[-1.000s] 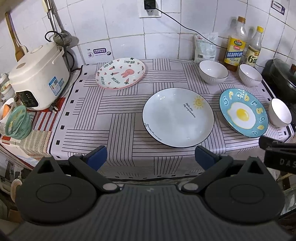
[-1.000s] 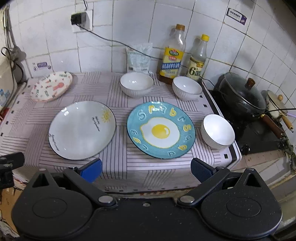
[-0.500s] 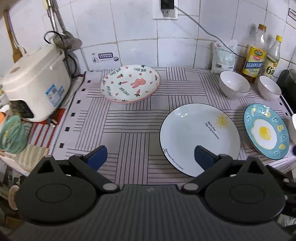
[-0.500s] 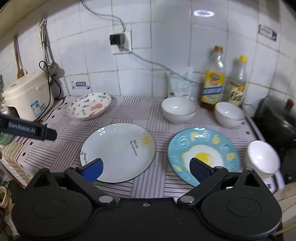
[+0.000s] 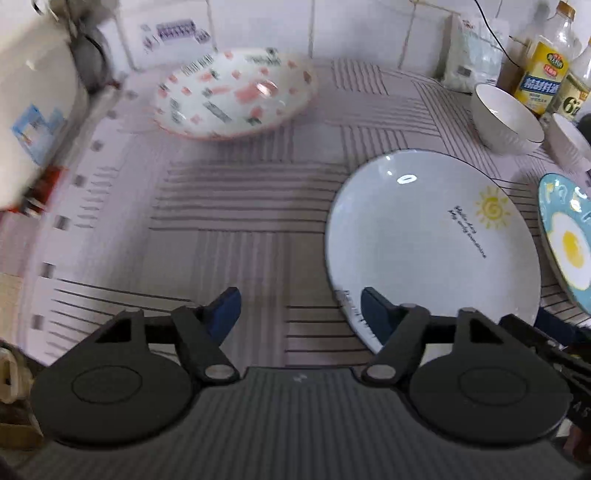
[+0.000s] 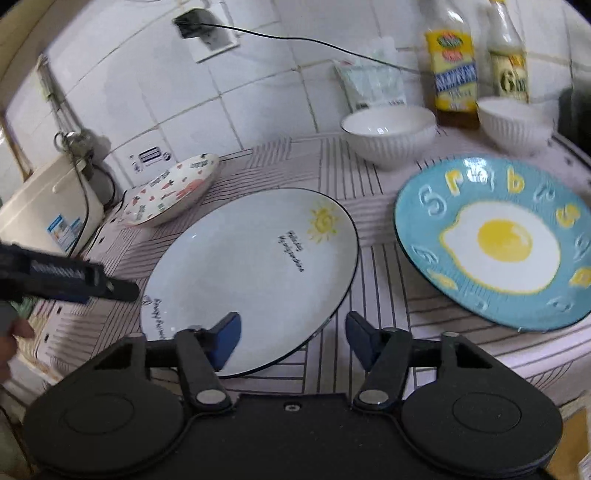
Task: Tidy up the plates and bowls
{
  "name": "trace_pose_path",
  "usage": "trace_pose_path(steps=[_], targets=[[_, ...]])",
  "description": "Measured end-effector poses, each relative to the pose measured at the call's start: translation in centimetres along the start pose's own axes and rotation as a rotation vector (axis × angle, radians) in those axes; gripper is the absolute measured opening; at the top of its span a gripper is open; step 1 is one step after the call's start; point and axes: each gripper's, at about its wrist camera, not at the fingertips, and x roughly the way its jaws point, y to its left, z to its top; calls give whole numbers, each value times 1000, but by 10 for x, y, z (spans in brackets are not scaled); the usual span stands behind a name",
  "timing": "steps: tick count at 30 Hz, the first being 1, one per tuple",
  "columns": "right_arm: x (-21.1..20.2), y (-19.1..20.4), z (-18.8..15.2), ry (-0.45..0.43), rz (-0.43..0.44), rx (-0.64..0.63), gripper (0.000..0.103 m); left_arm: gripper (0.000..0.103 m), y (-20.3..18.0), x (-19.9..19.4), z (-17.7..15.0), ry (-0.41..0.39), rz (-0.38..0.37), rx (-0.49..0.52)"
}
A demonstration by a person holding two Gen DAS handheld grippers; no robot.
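A white plate with a sun drawing (image 5: pixel 432 251) (image 6: pixel 251 273) lies mid-counter on the striped cloth. My left gripper (image 5: pixel 299 314) hovers at its near left rim. Its jaws are closing, with only cloth and the rim's edge between them and no pad pressing. My right gripper (image 6: pixel 293 338) hangs over the plate's near right rim, jaws also closing, rim between them but untouched. A blue fried-egg plate (image 6: pixel 498 240) (image 5: pixel 569 240) lies to the right. A carrot-and-rabbit plate (image 5: pixel 236 92) (image 6: pixel 173 192) sits at the back left. Two white bowls (image 6: pixel 388 136) (image 6: pixel 513 122) stand at the back.
A white rice cooker (image 5: pixel 33 110) (image 6: pixel 48 210) stands at the left edge. Two oil bottles (image 6: pixel 454 70) and a white bag (image 6: pixel 373 85) line the tiled wall behind the bowls. A plugged-in wall socket (image 6: pixel 207 29) is above. The left gripper's body (image 6: pixel 66 280) reaches in from the left.
Both grippers have dropped toward the counter and closed in on the white sun plate. Both pairs of jaws have narrowed from wide open.
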Motion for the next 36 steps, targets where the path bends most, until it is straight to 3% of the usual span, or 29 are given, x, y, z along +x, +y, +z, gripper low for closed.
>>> trace_pose_path(steps=[3,5,8,15,22,27,36], targets=[[5,-10,-1,3,11,48,45,56,0,13,-1,10,-45,-7],[7,-15,1,-4,15,64,31,42,-4,17,-3,15,-75,14],[11,-19,4,-4,-7,72,22,22,-9,19,-1,15,-122,30],[22,-28,5,-14,23,103,21,25,-9,23,-2,-11,-130,-6],[20,-20,7,-22,9,36,22,29,-12,25,11,65,-135,18],[15,-17,20,-40,8,-4,22,29,-10,13,14,1,-149,78],[46,-11,71,-67,19,-55,22,30,-4,32,58,-34,-170,87]])
